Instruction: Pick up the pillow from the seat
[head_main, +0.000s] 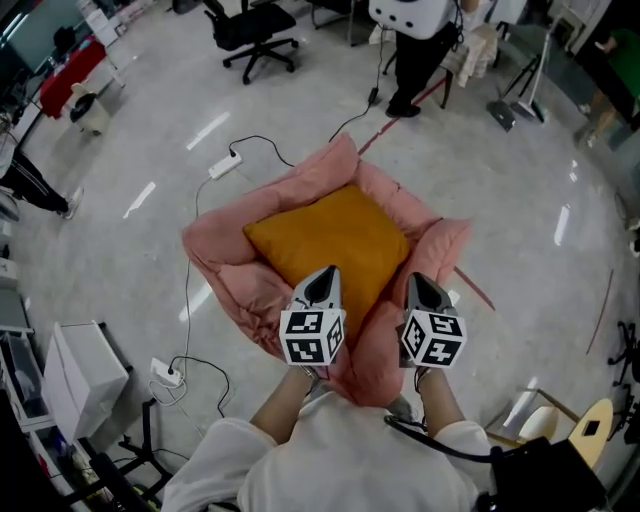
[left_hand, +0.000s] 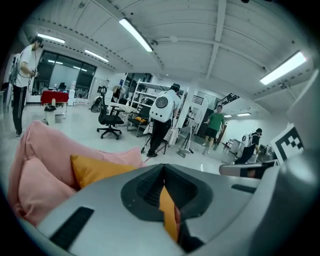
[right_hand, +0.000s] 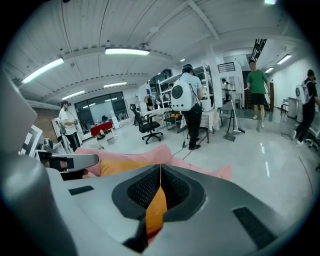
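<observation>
An orange square pillow lies on a pink padded seat on the floor. My left gripper is shut on the pillow's near edge at the left, and a fold of orange cloth shows pinched between its jaws. My right gripper is shut on the pillow's near right corner, with orange cloth squeezed between its jaws too. In the left gripper view the pillow rises over pink cushion.
White power strips with black cables lie on the floor left of the seat. A white box stands at lower left. A black office chair and a person are beyond the seat. A red line marks the floor at right.
</observation>
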